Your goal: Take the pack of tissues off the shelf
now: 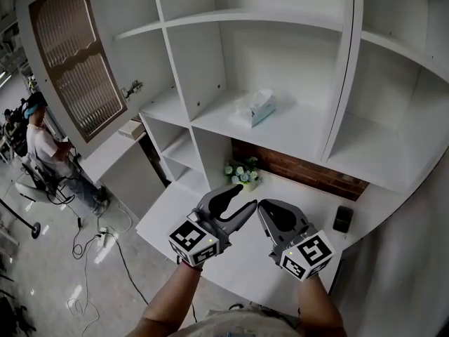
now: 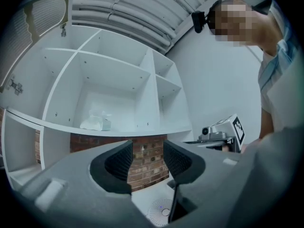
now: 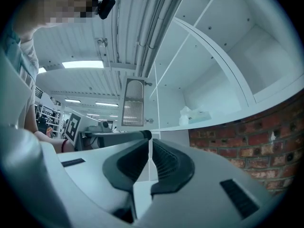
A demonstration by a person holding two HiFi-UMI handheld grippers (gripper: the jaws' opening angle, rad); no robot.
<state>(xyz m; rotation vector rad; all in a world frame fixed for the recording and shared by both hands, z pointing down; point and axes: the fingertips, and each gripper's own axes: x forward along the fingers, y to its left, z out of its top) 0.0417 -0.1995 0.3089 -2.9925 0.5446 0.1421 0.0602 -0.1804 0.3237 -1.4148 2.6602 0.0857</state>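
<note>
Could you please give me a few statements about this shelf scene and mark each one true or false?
1. The tissue pack lies on the shelf, held by neither gripper. True.
2. The left gripper has its fingers clamped on the tissue pack. False: the fingers stand apart with nothing between them.
3. A small pot of flowers stands on the counter below that shelf. True.
4. The cabinet door at the upper left is closed. False: it is swung open.
</note>
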